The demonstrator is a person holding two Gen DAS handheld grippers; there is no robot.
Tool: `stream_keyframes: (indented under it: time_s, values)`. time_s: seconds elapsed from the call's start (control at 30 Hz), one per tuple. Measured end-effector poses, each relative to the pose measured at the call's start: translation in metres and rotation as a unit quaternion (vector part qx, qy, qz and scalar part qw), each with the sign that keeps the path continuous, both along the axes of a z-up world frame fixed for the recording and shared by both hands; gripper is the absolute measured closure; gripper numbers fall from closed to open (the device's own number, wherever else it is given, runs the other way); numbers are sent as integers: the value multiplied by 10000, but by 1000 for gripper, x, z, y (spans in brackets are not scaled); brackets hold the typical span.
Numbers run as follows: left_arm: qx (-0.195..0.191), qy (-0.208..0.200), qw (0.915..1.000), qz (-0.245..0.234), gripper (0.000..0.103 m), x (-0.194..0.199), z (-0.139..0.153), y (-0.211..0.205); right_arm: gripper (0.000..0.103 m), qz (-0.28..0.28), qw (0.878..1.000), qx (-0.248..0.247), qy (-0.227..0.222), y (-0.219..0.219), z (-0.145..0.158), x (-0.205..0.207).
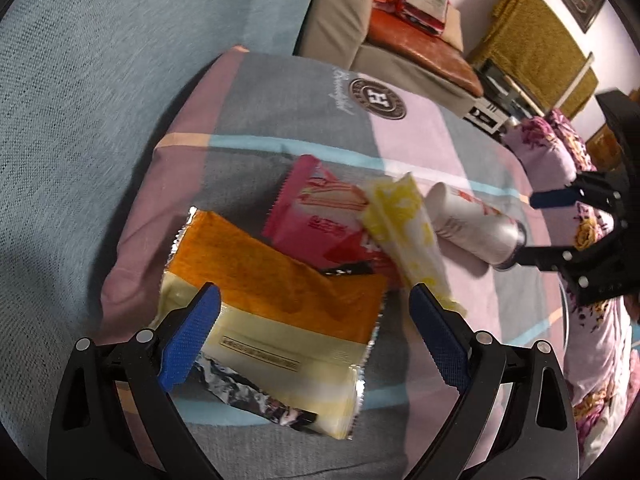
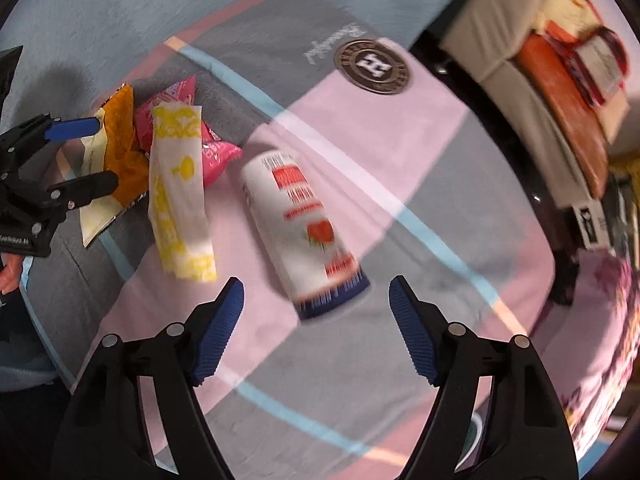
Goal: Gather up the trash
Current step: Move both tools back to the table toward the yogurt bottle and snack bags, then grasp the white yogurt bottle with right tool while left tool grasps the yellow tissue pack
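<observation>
- A patchwork bedcover [image 1: 420, 128] in pink, grey and pale blue, stamped with a round H crest [image 2: 374, 65], fills both my wrist views; all the trash lies on it.
- Largest of the litter, an orange-and-cream foil wrapper [image 1: 280, 300] sits between the spread, empty jaws of my left gripper [image 1: 316, 336], which presses on nothing.
- A white can [image 2: 304, 232] with red print (a strawberry on its side) lies tipped over, its dark blue end just ahead of my right gripper [image 2: 316, 328]; those jaws stand released, no pad on the can.
- A yellow-and-white sachet [image 2: 180, 192] lies between can and wrappers, overlapping the pink one.
- A pink snack packet [image 1: 316, 212] peeks out beneath sachet and foil wrapper.
</observation>
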State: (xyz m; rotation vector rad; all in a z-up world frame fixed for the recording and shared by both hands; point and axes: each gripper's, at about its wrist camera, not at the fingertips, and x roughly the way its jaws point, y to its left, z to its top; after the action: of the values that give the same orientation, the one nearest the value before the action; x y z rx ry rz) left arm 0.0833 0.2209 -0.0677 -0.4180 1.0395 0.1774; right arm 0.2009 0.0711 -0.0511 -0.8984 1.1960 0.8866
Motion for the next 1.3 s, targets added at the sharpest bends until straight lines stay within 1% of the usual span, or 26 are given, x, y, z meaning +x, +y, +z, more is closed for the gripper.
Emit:
stream_keyframes:
  time_s: [0.2, 0.33, 0.43, 0.5, 0.63, 0.83, 0.87, 0.9, 1.0, 1.13, 1.27, 1.3]
  values:
    - [23, 105, 9999, 89, 8, 4, -5, 3, 32, 155, 9990, -6, 430, 18, -26, 16]
    - [88, 183, 9998, 56, 8, 9, -7, 0, 44, 11, 9980, -24, 629, 10, -41, 20]
    - [107, 203, 9997, 29, 8, 12, -8, -6, 48, -87, 9976, 131, 678, -2, -40, 15]
    - [104, 212, 9997, 12, 8, 13, -8, -11, 50, -261, 9976, 179, 611, -11, -37, 13]
    - [68, 194, 9998, -69, 8, 16, -4, -26, 50, -805, 9945, 361, 559, -41, -28, 12]
    - [45, 133, 9997, -201, 8, 24, 6, -53, 50, -1558, 9835, 678, 624, -87, -17, 11]
    - [68, 134, 9997, -216, 11, 27, 7, -58, 50, -1651, 9815, 729, 634, -96, -15, 11]
    - [94, 156, 9996, -227, 16, 29, 7, -63, 50, -1743, 9794, 789, 650, -104, -14, 13]
    - [40, 289, 9994, -159, 27, 37, 1, -74, 50, -1936, 9735, 998, 694, -125, -9, 8]
    - [138, 435, 9988, 161, 28, 47, -10, -84, 50, -2080, 9682, 1198, 706, -145, -4, 3]
    - [343, 483, 9979, 258, 28, 56, -14, -94, 50, -2183, 9639, 1373, 663, -158, 0, -4]
    - [353, 509, 9977, 263, 31, 59, -15, -96, 50, -2227, 9624, 1412, 659, -159, -1, -4]
